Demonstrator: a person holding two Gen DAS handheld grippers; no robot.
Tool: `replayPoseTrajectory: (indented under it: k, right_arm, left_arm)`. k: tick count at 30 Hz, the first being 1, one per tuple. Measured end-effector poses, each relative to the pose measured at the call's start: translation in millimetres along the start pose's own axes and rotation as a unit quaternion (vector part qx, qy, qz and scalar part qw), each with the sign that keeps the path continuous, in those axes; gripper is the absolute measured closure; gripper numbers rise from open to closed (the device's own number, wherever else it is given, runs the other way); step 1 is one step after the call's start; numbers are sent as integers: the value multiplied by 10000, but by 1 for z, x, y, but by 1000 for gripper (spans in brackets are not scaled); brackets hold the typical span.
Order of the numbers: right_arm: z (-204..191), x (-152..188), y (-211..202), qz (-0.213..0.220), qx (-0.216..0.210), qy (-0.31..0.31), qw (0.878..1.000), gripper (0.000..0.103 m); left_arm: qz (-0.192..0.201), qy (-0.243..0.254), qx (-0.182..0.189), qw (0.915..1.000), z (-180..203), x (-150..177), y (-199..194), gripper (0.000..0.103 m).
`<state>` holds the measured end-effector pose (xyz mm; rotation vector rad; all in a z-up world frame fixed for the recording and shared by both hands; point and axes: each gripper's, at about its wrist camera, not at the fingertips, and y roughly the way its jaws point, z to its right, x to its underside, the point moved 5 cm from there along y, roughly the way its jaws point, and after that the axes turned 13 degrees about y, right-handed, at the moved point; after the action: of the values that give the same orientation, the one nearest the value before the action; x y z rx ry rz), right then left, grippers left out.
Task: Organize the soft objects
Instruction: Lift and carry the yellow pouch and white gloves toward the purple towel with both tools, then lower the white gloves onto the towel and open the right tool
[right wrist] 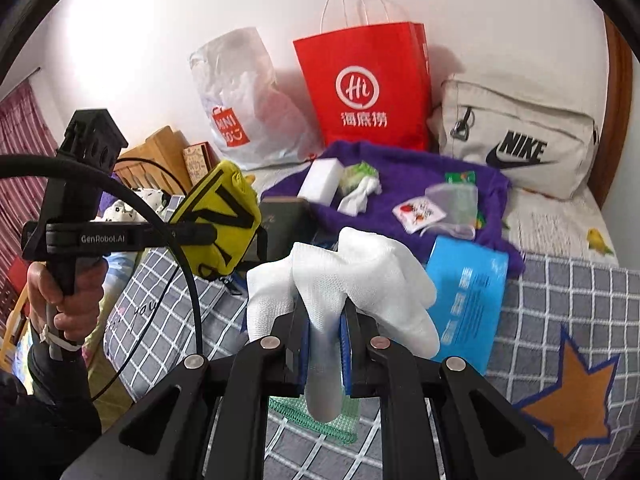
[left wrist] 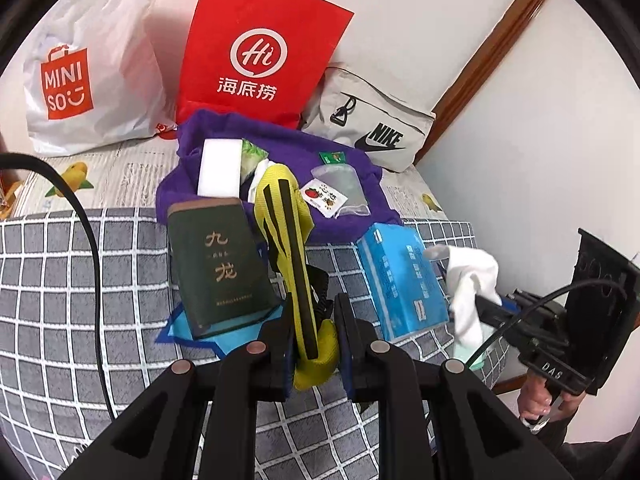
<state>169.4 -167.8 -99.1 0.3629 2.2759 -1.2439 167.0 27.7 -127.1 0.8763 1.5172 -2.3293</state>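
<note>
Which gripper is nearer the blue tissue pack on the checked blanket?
Right. The right gripper, shut on a white sock, sits just beside the blue tissue pack. The left gripper, clamping a yellow pouch, is farther off, by the dark green book.

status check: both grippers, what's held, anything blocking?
Left gripper shut on yellow pouch. Right gripper shut on white sock. Both lifted off the checked blanket; nothing blocking.

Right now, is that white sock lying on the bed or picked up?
Picked up: the white sock hangs pinched in the right gripper, above the checked blanket.
</note>
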Motion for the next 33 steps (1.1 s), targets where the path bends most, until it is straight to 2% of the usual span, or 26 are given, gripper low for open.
replayPoseTrajectory:
  k: [10, 17, 25, 31, 33]
  right_arm:
    - [20, -54, 7, 291, 135, 81, 9995, 90]
    - [43, -101, 29, 484, 250, 288, 9981, 90]
    - [71, -150, 80, 433, 383, 533, 9969, 90]
    - [85, -173, 133, 165, 204, 788, 9965, 90]
    - [86, -176, 150, 59, 179, 783, 9967, 90]
  left_arm:
    - [40, 11, -139, 9999, -16, -30, 9, 86]
    - [38, 13, -179, 9998, -27, -56, 25, 86]
    - [38, 53, -303, 9995, -43, -94, 47, 86]
    - [-47, 46, -615, 9981, -56, -126, 73, 86]
    - [-15, 5, -521, 9986, -60, -135, 82, 86]
